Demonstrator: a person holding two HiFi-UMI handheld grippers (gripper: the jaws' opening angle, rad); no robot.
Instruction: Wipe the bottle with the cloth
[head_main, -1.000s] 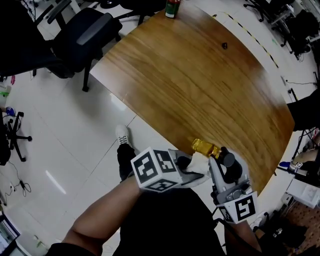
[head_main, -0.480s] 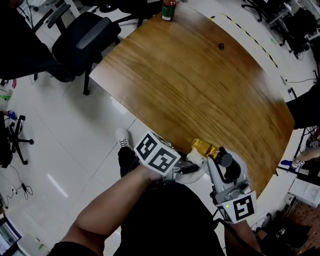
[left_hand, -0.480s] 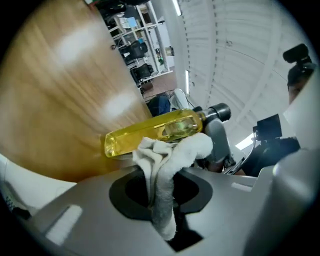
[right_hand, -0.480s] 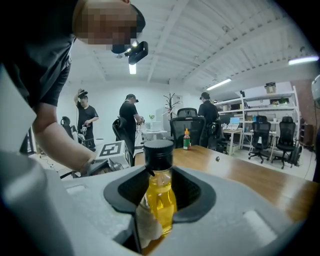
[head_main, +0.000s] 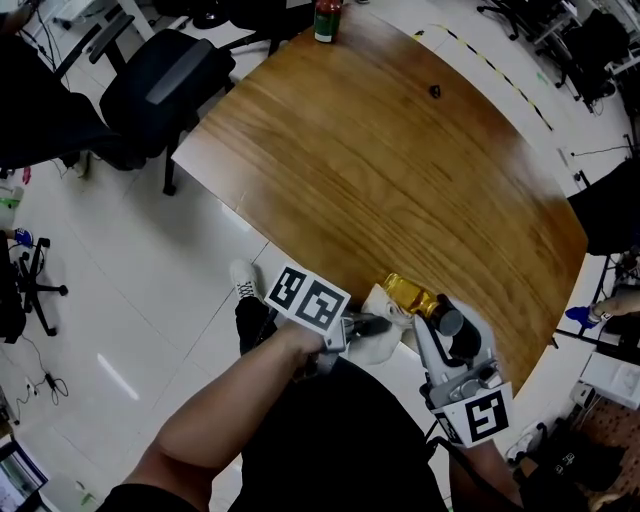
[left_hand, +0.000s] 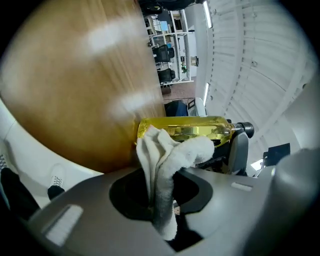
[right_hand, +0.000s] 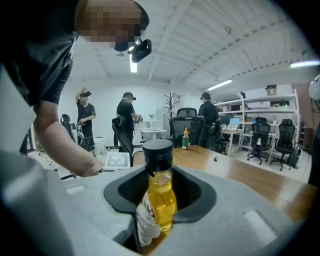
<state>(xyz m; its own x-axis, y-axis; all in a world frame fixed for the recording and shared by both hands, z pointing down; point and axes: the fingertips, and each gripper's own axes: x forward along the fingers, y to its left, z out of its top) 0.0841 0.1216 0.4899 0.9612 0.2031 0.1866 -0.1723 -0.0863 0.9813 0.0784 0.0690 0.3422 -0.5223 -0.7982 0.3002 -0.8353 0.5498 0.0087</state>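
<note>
A bottle of yellow liquid (head_main: 406, 293) with a black cap lies level over the table's near edge, and my right gripper (head_main: 441, 322) is shut on it near the neck. In the right gripper view the bottle (right_hand: 161, 197) stands between the jaws of my right gripper (right_hand: 157, 215). My left gripper (head_main: 372, 324) is shut on a white cloth (head_main: 380, 338). In the left gripper view my left gripper (left_hand: 161, 200) pinches the cloth (left_hand: 162, 160), whose bunched top rests against the near side of the bottle (left_hand: 195, 129).
The wooden table (head_main: 400, 150) stretches away, with a red and green bottle (head_main: 327, 18) at its far end and a small dark object (head_main: 434, 91). A black office chair (head_main: 160, 80) stands at the left. Several people (right_hand: 127, 117) stand in the background.
My left gripper has rolled and sunk, carrying the cloth down along the bottle's near side. The right gripper and the bottle have kept still.
</note>
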